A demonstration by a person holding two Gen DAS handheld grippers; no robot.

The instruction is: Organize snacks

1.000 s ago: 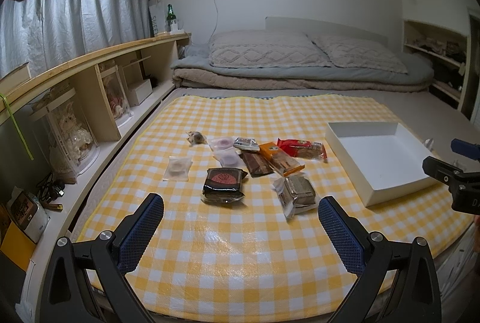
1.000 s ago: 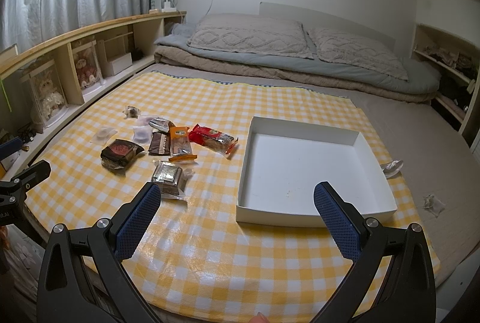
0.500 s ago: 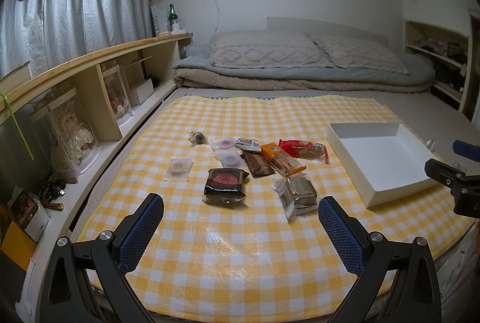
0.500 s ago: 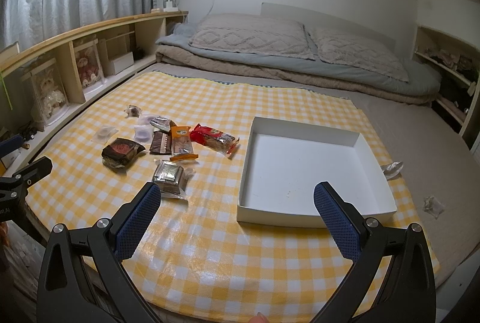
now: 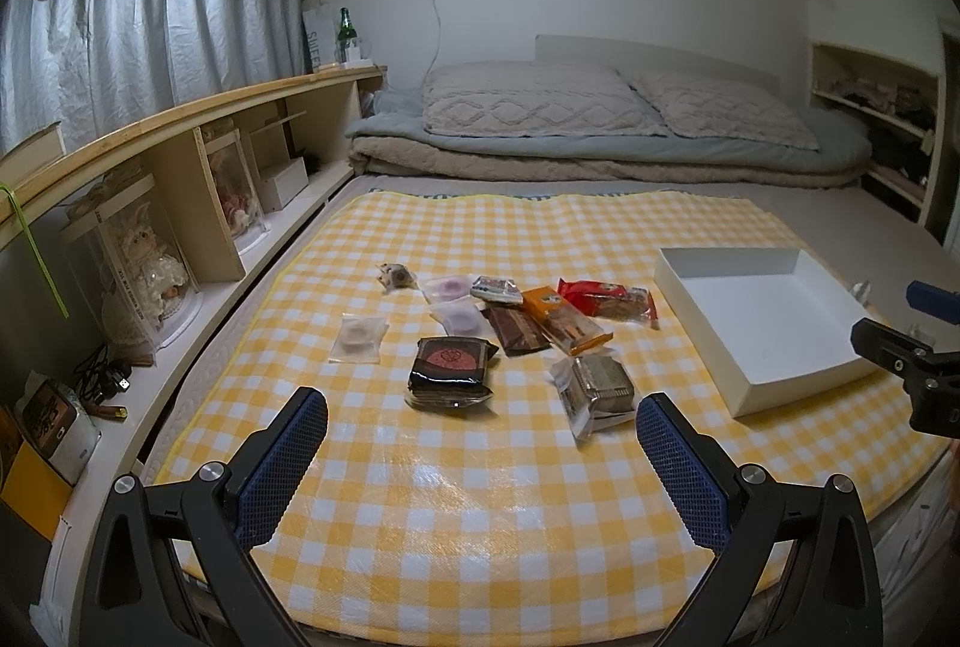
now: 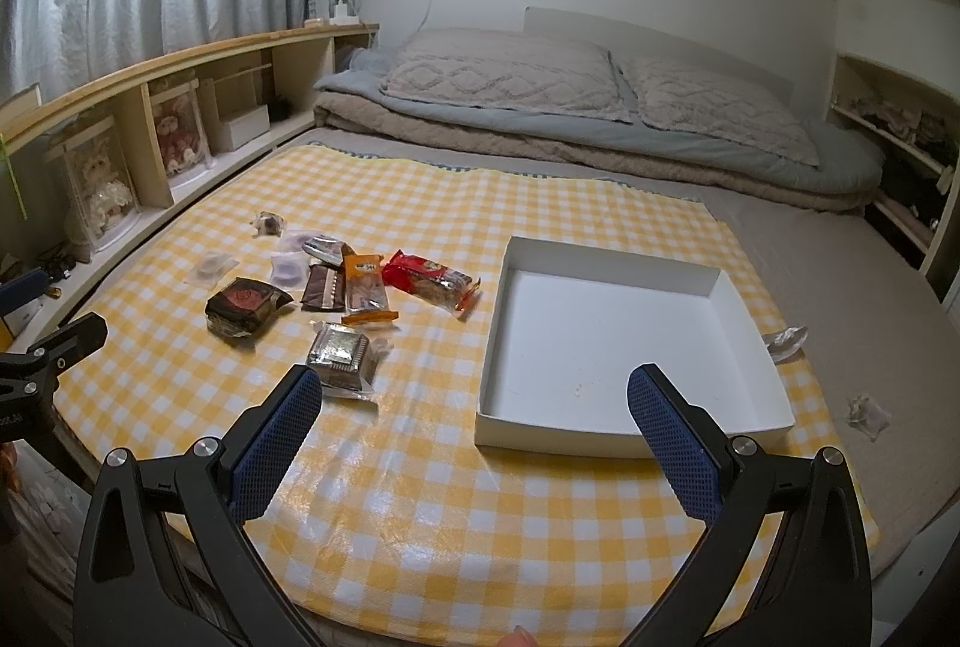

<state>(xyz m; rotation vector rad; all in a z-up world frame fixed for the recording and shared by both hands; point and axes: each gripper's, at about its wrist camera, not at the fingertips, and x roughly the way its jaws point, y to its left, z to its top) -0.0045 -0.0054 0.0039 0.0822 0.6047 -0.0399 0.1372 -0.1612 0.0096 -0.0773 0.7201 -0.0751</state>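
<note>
Both cams nudged fwd | red snack pack (image 6: 429, 276) long axis left-right | L gripper (image 5: 482, 422) & R gripper (image 6: 474, 395) spread, empty

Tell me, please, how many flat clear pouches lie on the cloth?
3: the lone pouch at the left, the far pouch and the near pouch together beyond the black packet.

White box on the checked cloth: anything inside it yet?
No snacks. The shallow white cardboard box shows a bare floor with a few faint specks. Its near wall hides a thin strip of floor; all wrapped snacks lie outside, to its left.
</note>
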